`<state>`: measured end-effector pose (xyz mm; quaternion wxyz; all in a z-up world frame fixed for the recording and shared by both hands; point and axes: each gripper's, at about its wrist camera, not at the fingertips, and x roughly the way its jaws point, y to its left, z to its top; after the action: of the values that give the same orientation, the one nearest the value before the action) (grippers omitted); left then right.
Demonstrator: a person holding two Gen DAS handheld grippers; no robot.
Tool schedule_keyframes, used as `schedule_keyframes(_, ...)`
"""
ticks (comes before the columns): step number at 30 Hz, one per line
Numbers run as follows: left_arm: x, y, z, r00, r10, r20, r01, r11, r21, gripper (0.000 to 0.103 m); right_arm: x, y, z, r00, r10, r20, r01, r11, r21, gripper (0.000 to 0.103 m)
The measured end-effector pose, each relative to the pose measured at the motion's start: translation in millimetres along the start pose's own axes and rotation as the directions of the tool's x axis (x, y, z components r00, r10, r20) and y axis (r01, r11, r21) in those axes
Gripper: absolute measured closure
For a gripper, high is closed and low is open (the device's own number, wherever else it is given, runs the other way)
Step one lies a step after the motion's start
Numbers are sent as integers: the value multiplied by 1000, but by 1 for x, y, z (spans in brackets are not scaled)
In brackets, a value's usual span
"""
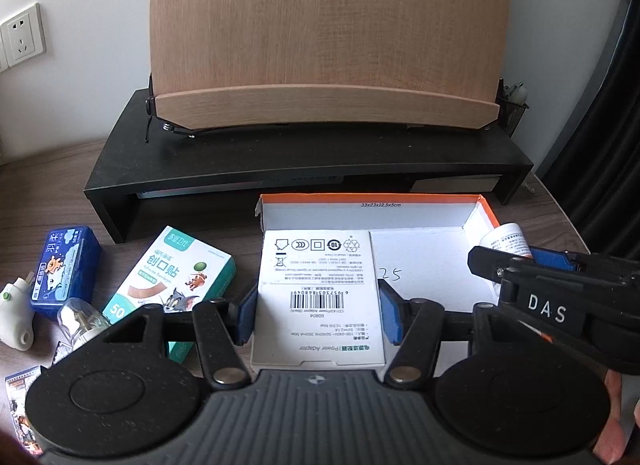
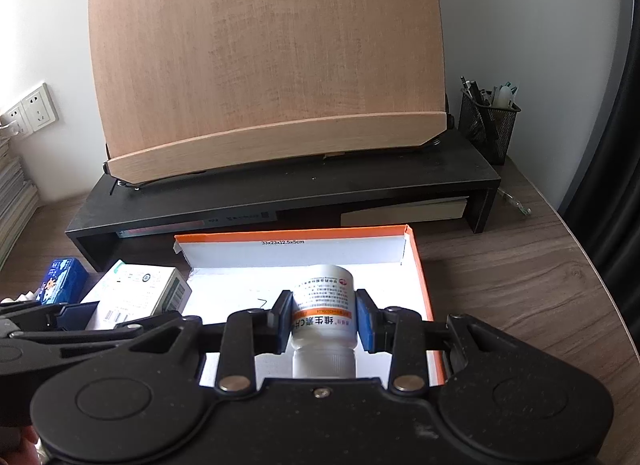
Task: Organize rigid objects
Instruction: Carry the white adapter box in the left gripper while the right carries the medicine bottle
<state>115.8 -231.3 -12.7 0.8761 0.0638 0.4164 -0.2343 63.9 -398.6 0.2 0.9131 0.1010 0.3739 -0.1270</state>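
The light, stiff power adapter box (image 1: 320,297) is clamped by the left gripper (image 1: 318,315) fingers across its flat sides, over the orange-rimmed box (image 2: 420,265). The smooth, possibly slippery vitamin bottle (image 2: 324,305) is gripped mid-body by the right gripper (image 2: 323,323), above the same box.

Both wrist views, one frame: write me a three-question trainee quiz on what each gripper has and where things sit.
1. True or false: the left gripper is shut on the white power adapter box.
2. What does the right gripper hold? A) the blue box B) the white pill bottle C) a pen
3. Fill in: the bandage box lies on the desk, to the ____ of the orange-edged tray.

Key:
1. True. Both blue pads press the box's sides.
2. B. The bottle is clamped over the tray, cap toward the camera.
3. Left, with the blue box further left.
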Motion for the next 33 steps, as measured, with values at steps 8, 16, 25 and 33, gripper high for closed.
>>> schedule_keyframes(8, 9, 2, 7, 1000, -4, 0, 4, 1000, 23, 43, 11, 2, 5, 1000, -10, -5, 10, 1000, 2, 62)
schedule_keyframes(16, 22, 2, 10, 1000, -15, -16, 16, 999, 41, 43, 24, -1, 8, 999, -33, -22, 33, 999, 14, 62)
schedule_keyframes(25, 42, 1, 11, 998, -34, -49, 36, 998, 57, 43, 36, -8, 7, 997, -56, -45, 57, 998, 29, 62)
schedule_keyframes(33, 57, -3, 13, 997, -54, -63, 59, 994, 88, 43, 45, -13, 7, 996, -75, -51, 77, 996, 39, 62)
